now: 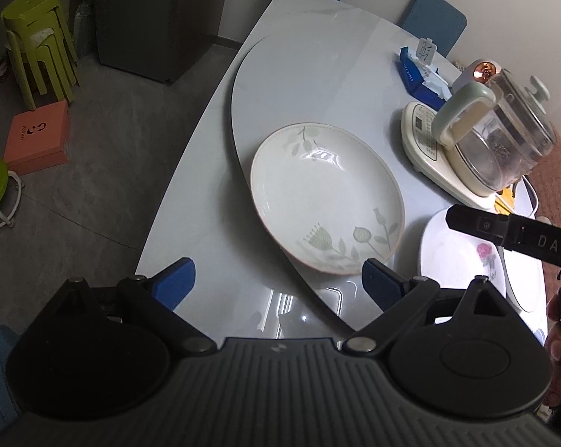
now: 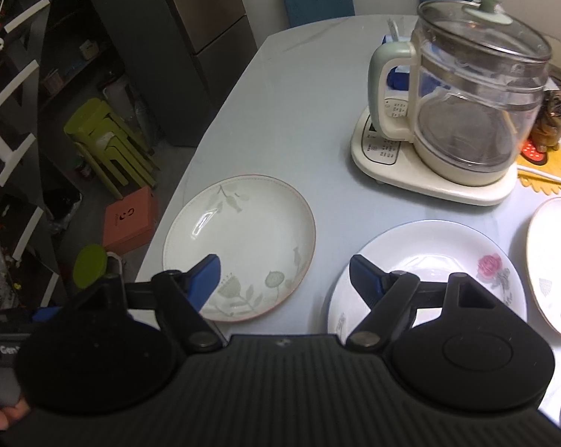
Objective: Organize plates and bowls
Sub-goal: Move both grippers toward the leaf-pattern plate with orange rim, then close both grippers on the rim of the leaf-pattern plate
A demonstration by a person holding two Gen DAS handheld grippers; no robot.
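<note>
A cream plate with green leaf prints (image 1: 327,199) lies on the white table just ahead of my open, empty left gripper (image 1: 276,285). It also shows in the right wrist view (image 2: 243,246), left of centre. A white plate with a pink rose (image 2: 437,260) lies under my open, empty right gripper (image 2: 284,277); in the left wrist view it (image 1: 463,260) sits at the right, partly hidden by the right gripper's black body. A third cream plate (image 2: 556,260) lies at the far right edge.
A glass kettle on a cream base (image 2: 463,111) stands behind the plates. A blue tissue box (image 1: 422,74) sits further back. The table's left edge (image 1: 176,201) drops to the floor, with green stools (image 1: 38,44) and an orange box (image 1: 38,138) there.
</note>
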